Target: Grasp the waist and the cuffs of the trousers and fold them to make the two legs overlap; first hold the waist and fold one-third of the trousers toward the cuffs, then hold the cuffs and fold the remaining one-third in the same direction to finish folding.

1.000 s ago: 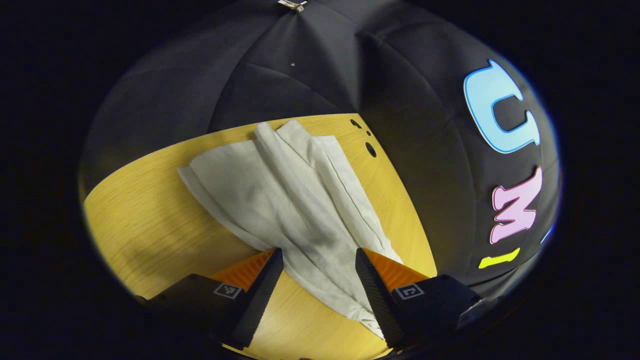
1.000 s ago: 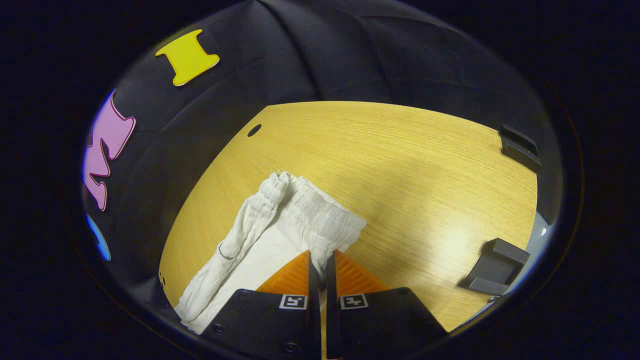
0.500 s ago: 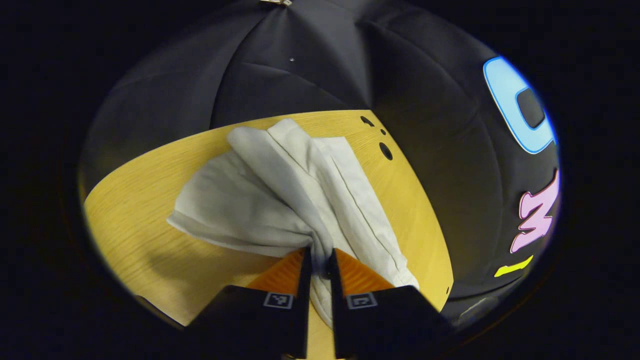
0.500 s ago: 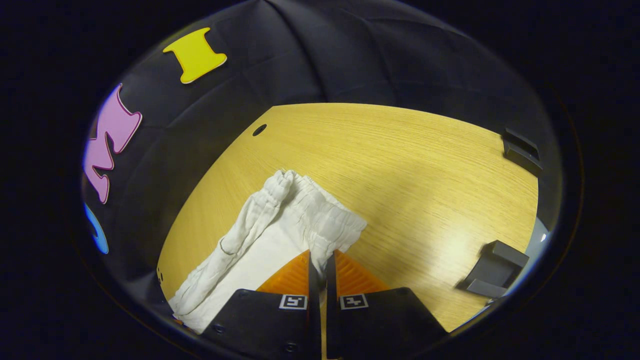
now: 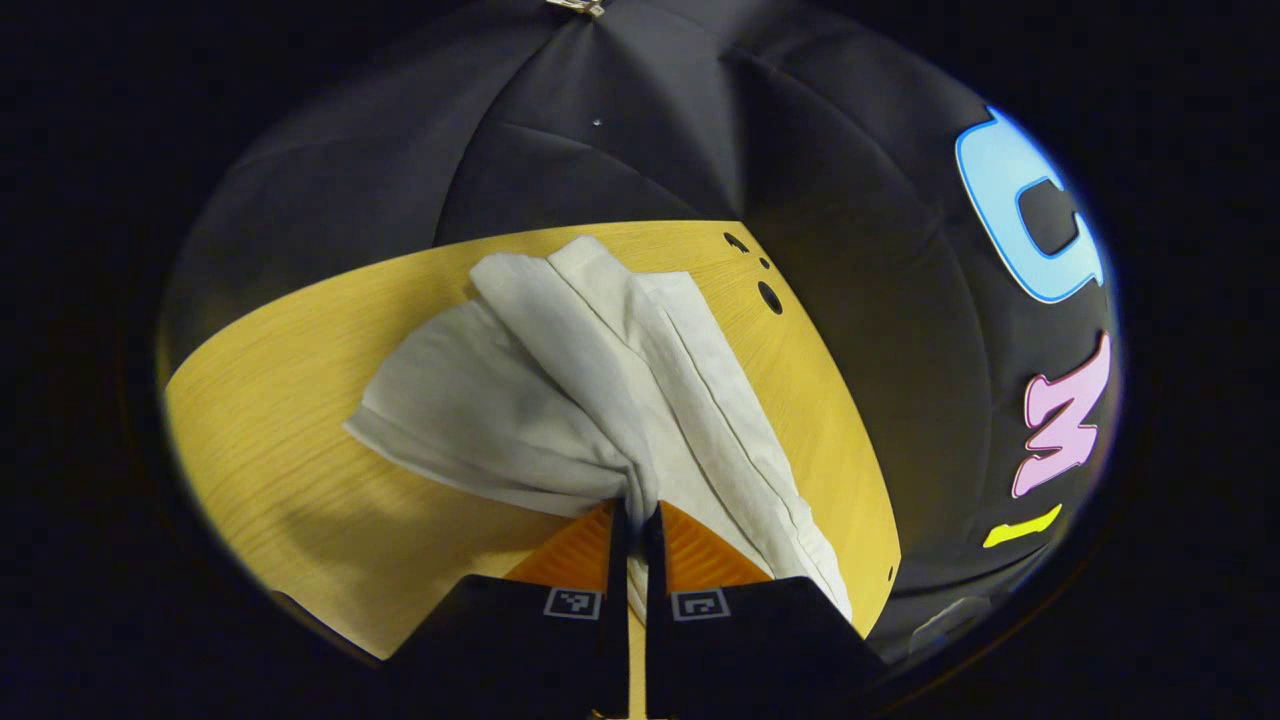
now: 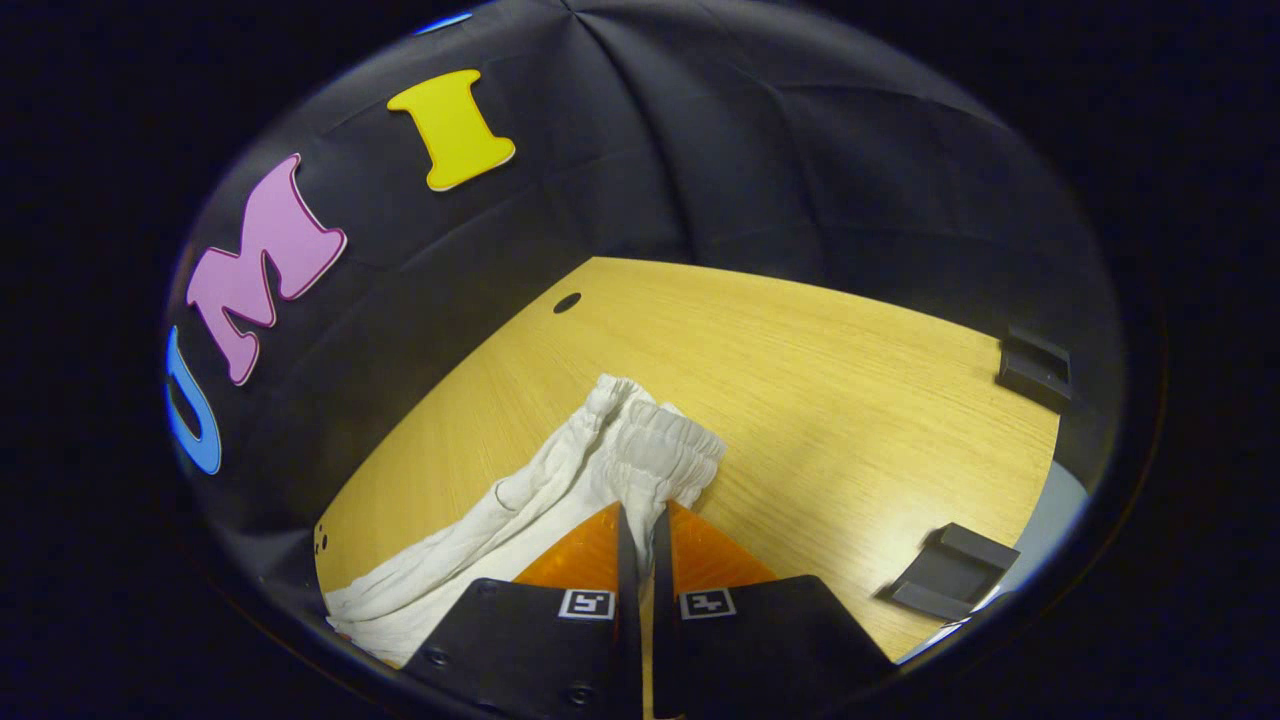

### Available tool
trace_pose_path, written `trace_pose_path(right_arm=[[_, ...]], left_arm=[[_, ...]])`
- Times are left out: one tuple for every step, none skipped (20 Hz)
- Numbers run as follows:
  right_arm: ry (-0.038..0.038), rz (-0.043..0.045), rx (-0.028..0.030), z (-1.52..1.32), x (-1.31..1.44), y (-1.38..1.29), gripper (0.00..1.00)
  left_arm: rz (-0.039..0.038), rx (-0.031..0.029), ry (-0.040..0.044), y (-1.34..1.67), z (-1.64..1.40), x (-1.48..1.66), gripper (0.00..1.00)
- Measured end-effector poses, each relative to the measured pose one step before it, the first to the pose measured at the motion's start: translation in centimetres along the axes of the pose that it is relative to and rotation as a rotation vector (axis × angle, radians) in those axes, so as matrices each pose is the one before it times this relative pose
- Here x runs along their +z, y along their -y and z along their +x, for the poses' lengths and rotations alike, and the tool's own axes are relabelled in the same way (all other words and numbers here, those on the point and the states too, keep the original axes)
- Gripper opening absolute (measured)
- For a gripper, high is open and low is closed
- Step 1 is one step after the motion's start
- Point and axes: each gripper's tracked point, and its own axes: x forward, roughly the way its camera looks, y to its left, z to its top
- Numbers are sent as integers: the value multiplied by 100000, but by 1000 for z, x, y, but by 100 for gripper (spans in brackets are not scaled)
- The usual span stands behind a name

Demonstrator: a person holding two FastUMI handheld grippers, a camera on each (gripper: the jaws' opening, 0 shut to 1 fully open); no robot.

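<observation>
The trousers lie on the table, two brackets on its right edge.

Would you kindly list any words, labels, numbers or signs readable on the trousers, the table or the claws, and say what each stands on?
No readable text on any of them.
Trousers: plain white cloth, no tag or print visible.
Table: bare wood grain, no writing.
Left claw and right claw: square markers in black and white, coded patterns, not words or numbers.
</observation>
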Motion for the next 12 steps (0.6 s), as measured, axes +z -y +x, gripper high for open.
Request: trace_pose_path(right_arm=[[1120, -319, 406, -630, 592, -140, 9], [1228, -2043, 435, -714, 700, -66, 9], [922, -2157, 558, -507, 573, -85, 8], [1063, -3429, 981, -389, 627, -165, 8], [1180, -3688, 1307, -506, 616, -378, 8], [1127, -3288, 1446, -677, 590, -592, 8], [1329, -3006, 1744, -575, 623, -749, 8], [1477, -2451, 2046, -438, 749, -864, 9], [1594, -2096, 2352, -470, 710, -1005, 8], [1445, -1895, 2827, -522, 753, -1397, 9], [1469, -1970, 2583, -438, 504, -1260, 9], [1109, -1728, 2632, -361, 513, -1416, 8]], left_arm=[[-733, -160, -615, -129, -434, -521, 12], [-568, -29, -459, -163, -490, -798, 12], [261, 134, -387, -76, -398, -621, 11], [620, 293, -280, -143, -419, -766, 11], [557, 115, -156, -153, -544, -617, 12], [222, 109, -145, -3, -214, -518, 11], [-233, 117, 254, -84, -226, -405, 11], [-385, 287, 86, -126, -402, -670, 11], [-288, 38, -83, -144, -393, -424, 11], [117, 157, -111, -203, -420, -546, 11], [173, -78, -49, -213, -411, -276, 11], [107, 83, -227, -161, -266, -585, 11]])
